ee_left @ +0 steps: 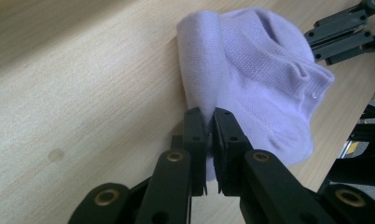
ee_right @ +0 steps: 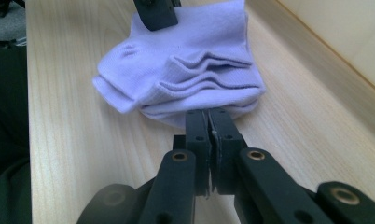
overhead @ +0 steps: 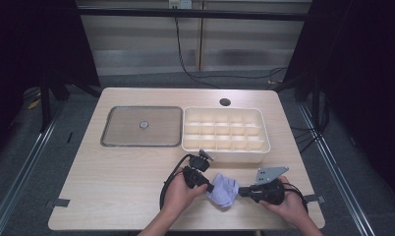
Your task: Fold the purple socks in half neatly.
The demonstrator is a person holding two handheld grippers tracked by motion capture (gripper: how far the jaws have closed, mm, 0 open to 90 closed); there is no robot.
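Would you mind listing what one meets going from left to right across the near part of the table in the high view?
Left gripper → lilac sock → right gripper, with both grippers shut on the sock's opposite edges.

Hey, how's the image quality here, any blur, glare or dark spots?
High view: table evenly lit, surroundings fall to black, lilac sock small and soft. Left gripper view: sock sharp, left claw slightly blurred near the lens. Right gripper view: right claw crisp, far table edge soft.
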